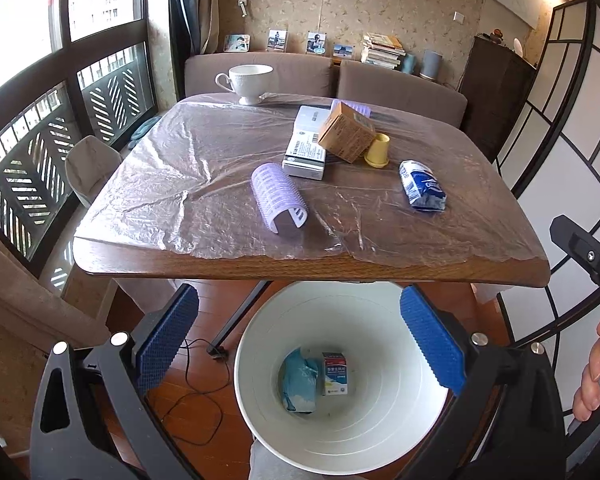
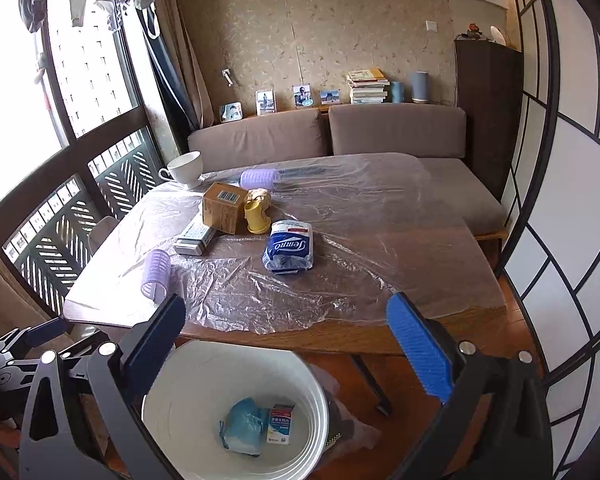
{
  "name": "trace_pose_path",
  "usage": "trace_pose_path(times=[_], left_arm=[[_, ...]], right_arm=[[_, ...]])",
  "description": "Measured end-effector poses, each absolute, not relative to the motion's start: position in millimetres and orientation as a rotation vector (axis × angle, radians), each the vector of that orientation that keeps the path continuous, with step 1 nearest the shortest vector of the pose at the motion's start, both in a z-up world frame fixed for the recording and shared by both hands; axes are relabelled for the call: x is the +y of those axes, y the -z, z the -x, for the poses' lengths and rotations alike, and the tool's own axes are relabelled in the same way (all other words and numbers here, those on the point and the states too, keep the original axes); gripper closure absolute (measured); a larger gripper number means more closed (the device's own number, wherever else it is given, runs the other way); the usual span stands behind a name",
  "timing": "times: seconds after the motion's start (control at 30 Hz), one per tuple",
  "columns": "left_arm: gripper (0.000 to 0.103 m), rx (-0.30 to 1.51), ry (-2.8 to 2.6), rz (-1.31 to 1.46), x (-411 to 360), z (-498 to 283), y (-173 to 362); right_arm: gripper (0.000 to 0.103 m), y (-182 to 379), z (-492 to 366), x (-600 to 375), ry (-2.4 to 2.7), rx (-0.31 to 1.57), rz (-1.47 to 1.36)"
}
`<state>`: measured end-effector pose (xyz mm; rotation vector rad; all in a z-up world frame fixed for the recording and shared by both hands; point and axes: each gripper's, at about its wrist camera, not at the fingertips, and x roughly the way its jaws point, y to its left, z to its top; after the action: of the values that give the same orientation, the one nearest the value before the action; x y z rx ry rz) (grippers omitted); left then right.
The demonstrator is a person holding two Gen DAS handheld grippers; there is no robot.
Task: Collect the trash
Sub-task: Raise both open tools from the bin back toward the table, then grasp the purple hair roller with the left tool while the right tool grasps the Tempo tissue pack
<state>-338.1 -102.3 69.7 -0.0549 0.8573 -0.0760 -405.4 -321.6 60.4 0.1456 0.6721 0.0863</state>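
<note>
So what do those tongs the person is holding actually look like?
Both tongs, left and right, look alike: black angular frames with triangular cut-outs and silver round bolts, ending in two flat fingers faced with ribbed blue pads. No cables or sleeves show.

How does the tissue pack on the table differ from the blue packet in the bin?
The tissue pack lies on the plastic-covered table, not yet collected; the blue packet already sits at the bottom of the white bin. The tissue pack is white and dark blue with printed lettering; the packet is pale blue and crumpled. Both are soft wrappers.
</note>
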Motion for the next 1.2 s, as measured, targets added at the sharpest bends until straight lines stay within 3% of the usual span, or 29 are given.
trace_pose_path(times=[0.63,1.0,1.2], left_arm=[[0.003,0.908,0.151,0.044,-89.9,245.3,-33.0],[0.024,0.971,0.183,-0.001,-94.6,205.7,-4.6],[0.028,0.965,0.195,-0.026,-99.2,197.5,-5.3]], right_arm=[[0.004,-16.3,296.4,-297.4,0.004,0.777,-0.110],[0.008,21.6,234.6,-294.6,0.030,0.844,-0.084],[0.009,31.8,217.4,-294.7,0.035,0.860,-0.085]])
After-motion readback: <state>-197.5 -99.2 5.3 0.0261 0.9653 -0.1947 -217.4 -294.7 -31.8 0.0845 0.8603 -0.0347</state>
